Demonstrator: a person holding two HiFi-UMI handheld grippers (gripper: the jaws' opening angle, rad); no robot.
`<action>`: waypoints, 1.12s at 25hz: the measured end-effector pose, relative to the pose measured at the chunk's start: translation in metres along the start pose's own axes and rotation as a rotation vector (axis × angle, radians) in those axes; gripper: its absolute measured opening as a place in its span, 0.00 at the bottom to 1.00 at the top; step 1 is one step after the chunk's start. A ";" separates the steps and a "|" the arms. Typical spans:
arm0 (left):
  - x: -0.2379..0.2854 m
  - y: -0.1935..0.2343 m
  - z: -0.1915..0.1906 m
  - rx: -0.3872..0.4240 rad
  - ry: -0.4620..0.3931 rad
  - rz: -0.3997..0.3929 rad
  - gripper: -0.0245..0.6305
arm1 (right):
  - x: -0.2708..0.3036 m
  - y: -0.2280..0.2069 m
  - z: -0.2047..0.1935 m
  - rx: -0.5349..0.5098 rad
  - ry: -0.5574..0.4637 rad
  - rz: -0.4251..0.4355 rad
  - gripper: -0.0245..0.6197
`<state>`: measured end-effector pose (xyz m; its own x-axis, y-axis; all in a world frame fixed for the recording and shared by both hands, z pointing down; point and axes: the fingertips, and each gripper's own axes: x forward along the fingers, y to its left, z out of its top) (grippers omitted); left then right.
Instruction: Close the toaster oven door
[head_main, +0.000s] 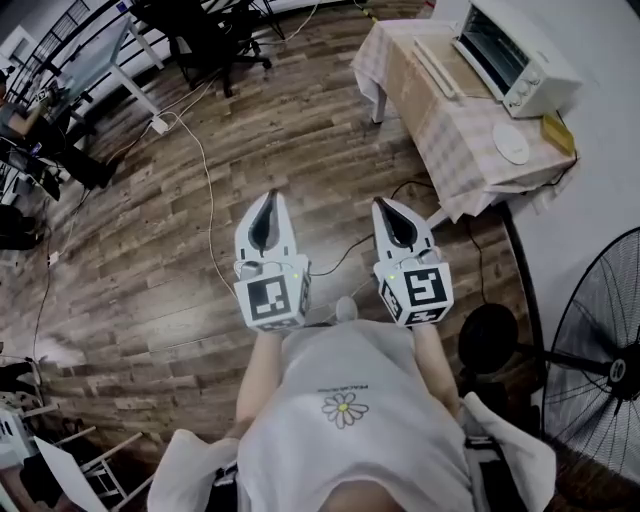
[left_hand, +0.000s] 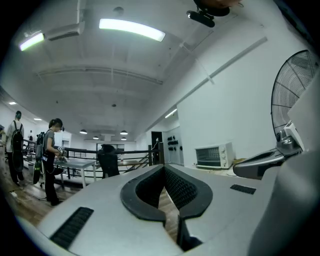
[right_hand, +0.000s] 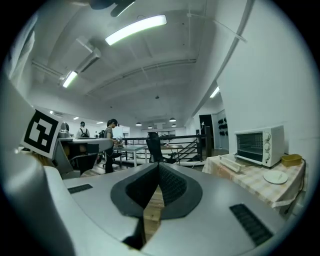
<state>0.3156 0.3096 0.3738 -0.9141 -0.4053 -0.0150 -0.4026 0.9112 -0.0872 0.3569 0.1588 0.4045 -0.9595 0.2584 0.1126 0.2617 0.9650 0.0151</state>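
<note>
The white toaster oven (head_main: 510, 55) stands at the back of a cloth-covered table (head_main: 450, 130) at the upper right, with its door (head_main: 436, 64) folded down flat in front of it. It also shows far off in the left gripper view as the oven (left_hand: 213, 156) and in the right gripper view as the oven (right_hand: 258, 145), door (right_hand: 231, 163) lowered. My left gripper (head_main: 271, 197) and right gripper (head_main: 382, 204) are held side by side over the wooden floor, well short of the table. Both are shut, tips together, with nothing between them: left gripper (left_hand: 164, 168), right gripper (right_hand: 158, 165).
A white plate (head_main: 512, 142) and a yellow item (head_main: 558, 133) lie on the table near the oven. A standing fan (head_main: 600, 345) is at the right by the wall. Cables (head_main: 205, 190) cross the floor. Desks, chairs and a railing stand at the far left, with people (left_hand: 50, 160) there.
</note>
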 end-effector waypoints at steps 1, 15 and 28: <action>0.001 -0.001 -0.002 -0.001 0.004 -0.001 0.06 | 0.000 0.000 -0.001 0.006 -0.002 0.003 0.05; 0.015 0.005 0.000 -0.050 -0.026 0.008 0.06 | -0.003 -0.003 -0.001 -0.046 0.006 0.031 0.05; 0.064 0.009 0.010 -0.056 -0.091 -0.002 0.06 | 0.022 -0.028 0.030 -0.124 -0.103 -0.010 0.05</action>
<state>0.2541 0.2914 0.3621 -0.9060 -0.4099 -0.1055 -0.4089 0.9120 -0.0320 0.3258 0.1385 0.3770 -0.9661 0.2579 0.0091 0.2567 0.9564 0.1393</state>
